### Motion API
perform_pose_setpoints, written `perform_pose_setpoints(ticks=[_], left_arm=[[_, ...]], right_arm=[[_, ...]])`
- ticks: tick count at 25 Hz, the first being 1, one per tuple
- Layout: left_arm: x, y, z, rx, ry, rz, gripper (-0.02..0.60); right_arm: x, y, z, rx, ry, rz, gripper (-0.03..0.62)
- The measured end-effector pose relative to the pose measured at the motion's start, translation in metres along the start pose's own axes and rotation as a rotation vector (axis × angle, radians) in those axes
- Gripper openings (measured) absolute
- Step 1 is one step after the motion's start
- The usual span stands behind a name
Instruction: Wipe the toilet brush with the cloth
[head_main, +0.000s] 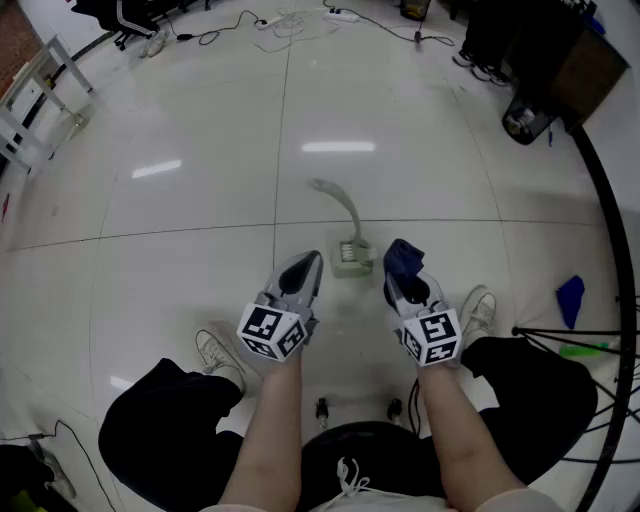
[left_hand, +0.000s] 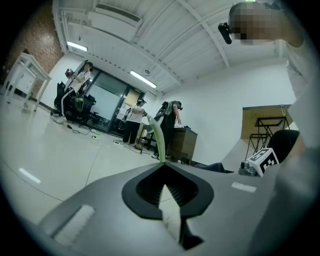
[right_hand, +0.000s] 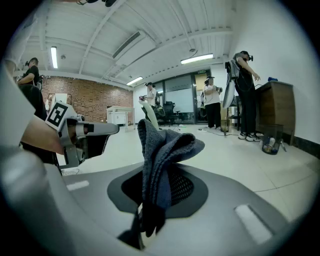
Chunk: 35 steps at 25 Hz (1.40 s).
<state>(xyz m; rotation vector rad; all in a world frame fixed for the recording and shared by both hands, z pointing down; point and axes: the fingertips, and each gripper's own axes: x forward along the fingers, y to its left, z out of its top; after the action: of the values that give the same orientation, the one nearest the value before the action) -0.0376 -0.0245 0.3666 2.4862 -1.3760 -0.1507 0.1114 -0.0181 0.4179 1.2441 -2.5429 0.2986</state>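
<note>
A pale green toilet brush (head_main: 347, 228) stands in its holder on the floor, its curved handle leaning away to the left. My left gripper (head_main: 309, 260) points at it from just left of the holder, jaws shut with nothing in them; in the left gripper view the brush handle (left_hand: 157, 142) rises just past the jaw tips (left_hand: 163, 165). My right gripper (head_main: 402, 268) sits just right of the holder, shut on a dark blue cloth (head_main: 403, 256). In the right gripper view the cloth (right_hand: 159, 160) stands bunched up out of the jaws.
A second blue cloth (head_main: 570, 298) lies on the floor at right beside black tripod legs (head_main: 562, 334). A dark bin (head_main: 524, 121) is at far right, cables and a power strip (head_main: 341, 15) at the back, a white rack (head_main: 35, 95) at far left. My shoes (head_main: 214, 353) flank the grippers.
</note>
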Motion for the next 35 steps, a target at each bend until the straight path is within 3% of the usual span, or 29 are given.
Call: perform_pose_setpoints(ticks=[4,10,14,19,22,26,35], left_arm=[[0.032,0.027,-0.026,-0.003,0.055,-0.011,0.006],[0.053,0.042,-0.082,0.046,0.223,-0.09,0.006],[0.068,0.063,-0.108,0.015,0.259,-0.092,0.006],[0.088,0.064,-0.131,0.004,0.31,-0.153,0.006],[0.095,0.06,-0.145,-0.019,0.341,-0.168,0.006],[0.094,0.065,-0.149,-0.059,0.319,-0.137,0.006],[0.093,0.058,-0.15,-0.04,0.35,-0.153,0.006]], right_arm=[[0.045,0.001,-0.023,0.014,0.04,0.044,0.072],[0.082,0.035,-0.072,0.057,0.131,0.149,0.072],[0.107,0.063,-0.102,0.092,0.18,0.236,0.072],[0.138,0.081,-0.122,0.093,0.216,0.34,0.074],[0.146,0.073,-0.13,0.153,0.237,0.33,0.074],[0.151,0.062,-0.138,0.189,0.259,0.304,0.075],[0.136,0.023,-0.162,0.254,0.307,0.238,0.08]])
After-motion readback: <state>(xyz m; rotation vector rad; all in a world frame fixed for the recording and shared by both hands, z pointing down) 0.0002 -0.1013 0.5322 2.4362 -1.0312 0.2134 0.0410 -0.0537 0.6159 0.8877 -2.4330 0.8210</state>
